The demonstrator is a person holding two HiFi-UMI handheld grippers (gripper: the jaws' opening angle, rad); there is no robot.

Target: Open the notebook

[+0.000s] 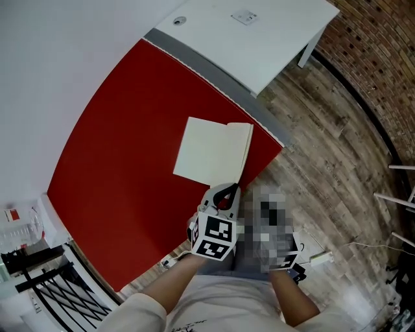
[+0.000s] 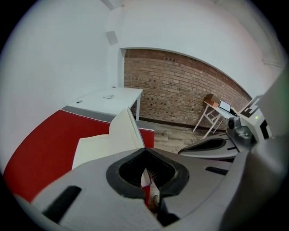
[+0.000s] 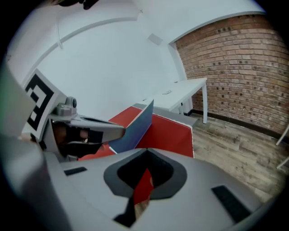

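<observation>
Both grippers have jaws closed. The left gripper (image 2: 144, 149) meets the raised cover of the notebook (image 1: 207, 150), open on the red table (image 1: 123, 149); any pinch is unclear. Mosaic hides the right gripper (image 3: 146, 151) in the head view.

Right tool (image 3: 145, 155) mostly masked in head view; desk item (image 1: 244, 17) indistinct.

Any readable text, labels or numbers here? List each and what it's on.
No readable text.
Open page of the notebook: blank.
Cube on the left gripper: square markers only, no letters.
The red-and-white item at far left: too small to read.
The plate at top: too small to read.
</observation>
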